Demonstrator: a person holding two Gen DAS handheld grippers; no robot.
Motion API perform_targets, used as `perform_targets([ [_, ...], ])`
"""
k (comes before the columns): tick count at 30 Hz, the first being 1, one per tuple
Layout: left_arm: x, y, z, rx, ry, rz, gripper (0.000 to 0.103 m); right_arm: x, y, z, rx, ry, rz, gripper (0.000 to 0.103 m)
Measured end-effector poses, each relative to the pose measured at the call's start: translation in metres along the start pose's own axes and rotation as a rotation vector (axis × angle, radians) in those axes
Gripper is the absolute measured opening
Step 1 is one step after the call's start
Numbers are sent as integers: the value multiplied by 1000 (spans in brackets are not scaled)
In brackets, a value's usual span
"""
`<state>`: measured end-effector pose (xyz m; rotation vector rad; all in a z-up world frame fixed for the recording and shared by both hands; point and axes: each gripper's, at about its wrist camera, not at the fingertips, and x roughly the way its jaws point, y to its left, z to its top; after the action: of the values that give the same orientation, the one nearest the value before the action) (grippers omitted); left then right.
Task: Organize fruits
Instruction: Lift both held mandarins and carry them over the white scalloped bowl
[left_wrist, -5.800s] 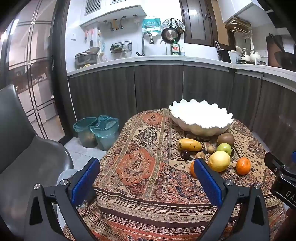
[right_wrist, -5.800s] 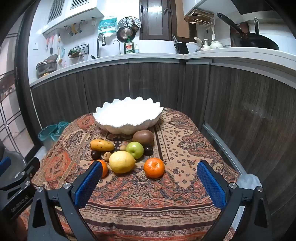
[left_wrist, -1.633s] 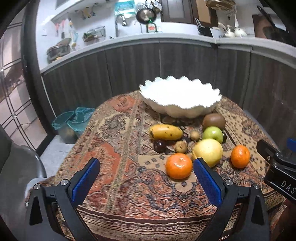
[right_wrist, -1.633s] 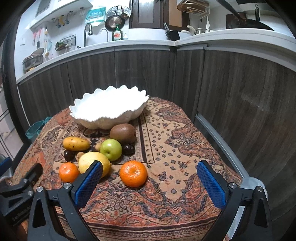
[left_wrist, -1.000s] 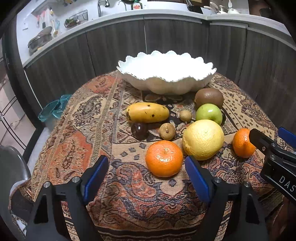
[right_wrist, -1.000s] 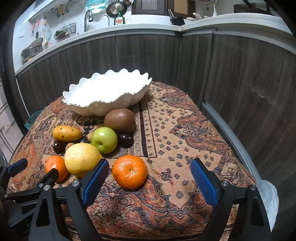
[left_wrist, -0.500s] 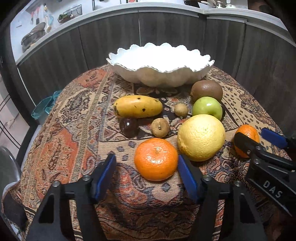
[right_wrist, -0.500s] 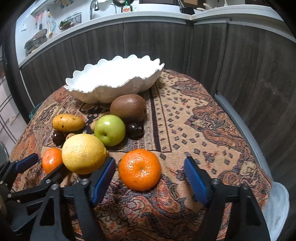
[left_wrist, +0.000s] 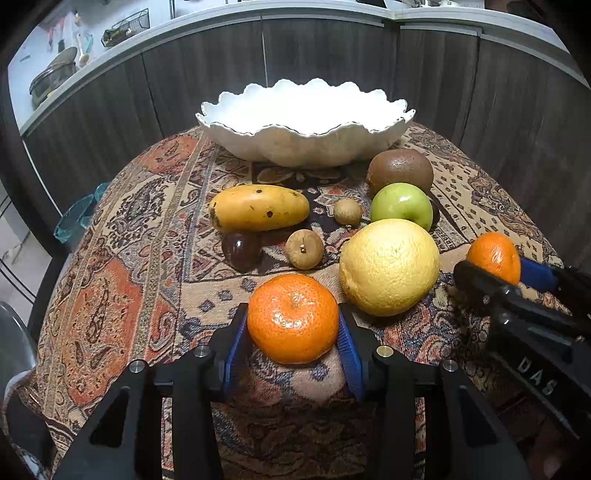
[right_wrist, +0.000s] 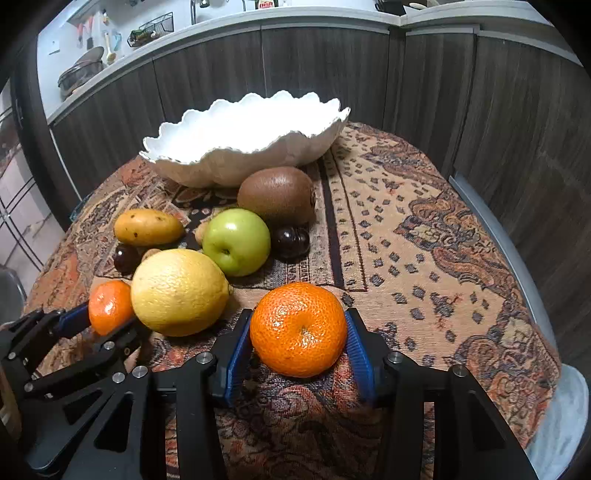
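Observation:
My left gripper (left_wrist: 293, 343) is shut on the left mandarin (left_wrist: 293, 318), which rests on the patterned tablecloth (left_wrist: 122, 266). My right gripper (right_wrist: 298, 350) is shut on the right mandarin (right_wrist: 299, 328), also on the cloth. Each gripper shows in the other view, the right one (left_wrist: 495, 267) and the left one (right_wrist: 105, 314). A big yellow citrus (left_wrist: 389, 266) lies between the two mandarins. Behind are a green apple (left_wrist: 402, 205), a kiwi (left_wrist: 400, 170), a mango (left_wrist: 258, 207), a dark plum (left_wrist: 241, 249) and two small brown fruits (left_wrist: 304, 248). The empty white scalloped bowl (left_wrist: 306, 144) stands at the back.
A second dark plum (right_wrist: 290, 240) sits right of the apple. Dark cabinet fronts (right_wrist: 517, 110) curve close round the table's back and right. A grey chair (left_wrist: 11, 343) stands at the left, and teal bins (left_wrist: 75, 218) stand on the floor.
Both grippers came down and forward to the table. Their jaws narrowed from wide open until each closed on its mandarin.

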<state>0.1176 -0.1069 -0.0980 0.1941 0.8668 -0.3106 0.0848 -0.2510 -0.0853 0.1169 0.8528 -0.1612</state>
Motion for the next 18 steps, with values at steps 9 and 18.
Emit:
perform_targets([
  [9, -25, 10, 9, -9, -42, 11, 44, -23, 5, 16, -5, -51, 1, 49],
  [18, -44, 20, 39, -25, -124, 23, 44, -45, 13, 41, -27, -126, 6, 49],
])
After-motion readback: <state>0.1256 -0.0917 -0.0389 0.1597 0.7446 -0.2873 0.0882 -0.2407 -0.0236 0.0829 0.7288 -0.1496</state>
